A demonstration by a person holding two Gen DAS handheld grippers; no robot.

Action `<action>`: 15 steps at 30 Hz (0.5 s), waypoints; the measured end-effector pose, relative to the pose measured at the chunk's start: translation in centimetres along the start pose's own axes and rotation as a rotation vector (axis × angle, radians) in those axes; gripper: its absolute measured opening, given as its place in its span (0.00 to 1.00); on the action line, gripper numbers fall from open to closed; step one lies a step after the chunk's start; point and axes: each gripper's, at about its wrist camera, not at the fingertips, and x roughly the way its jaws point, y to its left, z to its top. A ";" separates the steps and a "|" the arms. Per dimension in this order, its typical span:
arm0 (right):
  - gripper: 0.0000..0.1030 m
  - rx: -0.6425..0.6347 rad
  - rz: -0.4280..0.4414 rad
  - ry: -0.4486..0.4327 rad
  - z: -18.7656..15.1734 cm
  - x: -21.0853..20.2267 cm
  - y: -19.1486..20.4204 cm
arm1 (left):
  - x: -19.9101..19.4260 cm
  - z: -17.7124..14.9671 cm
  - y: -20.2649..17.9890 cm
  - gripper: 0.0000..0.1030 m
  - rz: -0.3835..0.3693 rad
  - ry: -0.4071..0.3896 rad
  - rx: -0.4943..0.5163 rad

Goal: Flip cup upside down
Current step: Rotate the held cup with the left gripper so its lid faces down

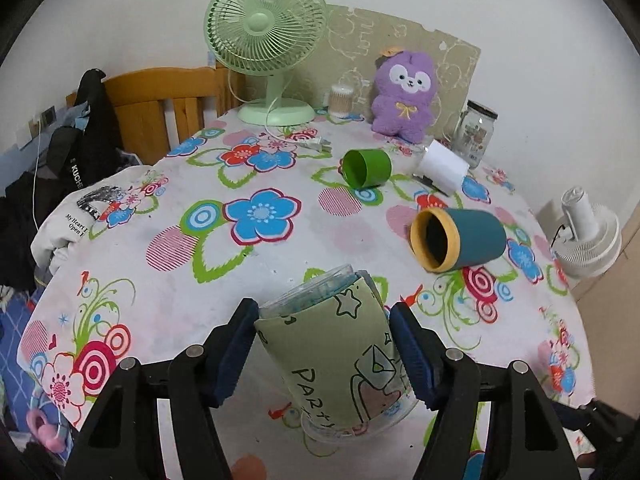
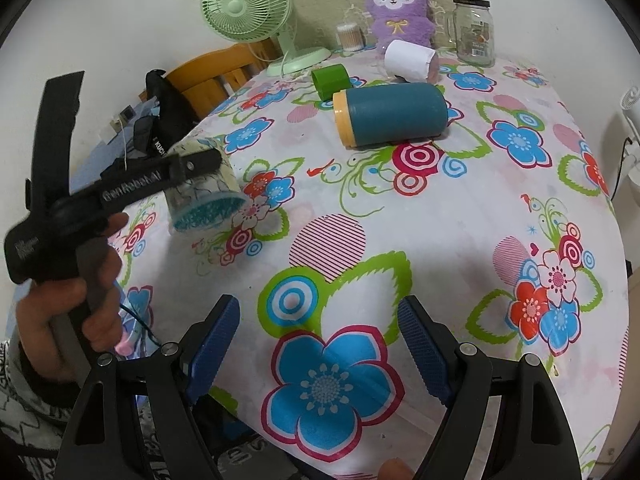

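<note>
My left gripper (image 1: 322, 312) is shut on a clear cup with a pale green "PARTY" sleeve (image 1: 340, 360). It holds the cup tilted above the floral tablecloth (image 1: 200, 280). In the right wrist view the same cup (image 2: 206, 192) hangs in the left gripper (image 2: 200, 160) over the table's left edge, its mouth facing down and toward me. My right gripper (image 2: 318, 344) is open and empty above the near part of the table.
A teal cup with a yellow rim (image 1: 456, 238) (image 2: 390, 118), a green cup (image 1: 366, 168) (image 2: 330, 78) and a white cup (image 1: 442, 166) (image 2: 410, 59) lie on their sides. A green fan (image 1: 266, 44), purple plush (image 1: 404, 92), glass jar (image 1: 476, 132) and cotton swabs (image 1: 341, 100) stand at the back.
</note>
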 end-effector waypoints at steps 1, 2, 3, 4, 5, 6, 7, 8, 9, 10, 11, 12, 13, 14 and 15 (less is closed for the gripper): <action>0.81 0.001 -0.001 -0.001 0.0 0.0 0.0 | 0.1 -0.2 -0.1 0.68 0.002 -0.008 0.007; 0.81 0.002 -0.001 -0.002 0.0 -0.1 0.0 | -0.1 -0.4 -0.4 0.68 0.008 -0.019 0.017; 0.81 0.002 -0.003 -0.003 0.0 -0.1 0.0 | -0.2 -0.5 -0.6 0.68 0.009 -0.023 0.024; 0.81 0.003 -0.003 -0.004 0.0 -0.2 0.0 | -0.3 -0.7 -0.8 0.68 0.005 -0.023 0.029; 0.81 0.003 -0.004 -0.004 0.0 -0.2 -0.1 | -0.4 -0.8 -0.9 0.68 0.000 -0.024 0.033; 0.81 0.003 -0.005 -0.005 0.0 -0.2 -0.1 | -0.5 -1.0 -1.1 0.68 -0.003 -0.024 0.035; 0.81 0.004 -0.005 -0.006 0.0 -0.3 -0.1 | -0.7 -1.1 -1.3 0.68 -0.006 -0.027 0.039; 0.81 0.004 -0.005 -0.006 0.1 -0.3 -0.1 | -0.8 -1.3 -1.4 0.68 -0.007 -0.027 0.044; 0.81 0.004 -0.004 -0.007 0.1 -0.3 0.0 | -1.0 -1.4 -1.6 0.68 -0.008 -0.029 0.048; 0.81 0.003 -0.003 -0.008 0.1 -0.3 0.0 | -1.1 -1.5 -1.7 0.68 -0.011 -0.029 0.052; 0.81 0.002 -0.003 -0.007 0.1 -0.3 0.0 | -1.2 -1.6 -1.8 0.68 -0.015 -0.027 0.056; 0.81 0.001 -0.002 -0.007 0.1 -0.3 0.1 | -1.3 -1.7 -2.0 0.68 -0.015 -0.028 0.059; 0.81 0.000 -0.002 -0.007 0.1 -0.3 0.1 | -1.3 -1.8 -2.1 0.68 -0.014 -0.031 0.066; 0.81 -0.001 -0.002 -0.007 0.1 -0.3 0.1 | -1.4 -1.9 -2.3 0.69 -0.013 -0.033 0.072; 0.81 -0.001 -0.002 -0.008 0.1 -0.4 0.2 | -1.5 -2.1 -2.5 0.69 -0.015 -0.034 0.080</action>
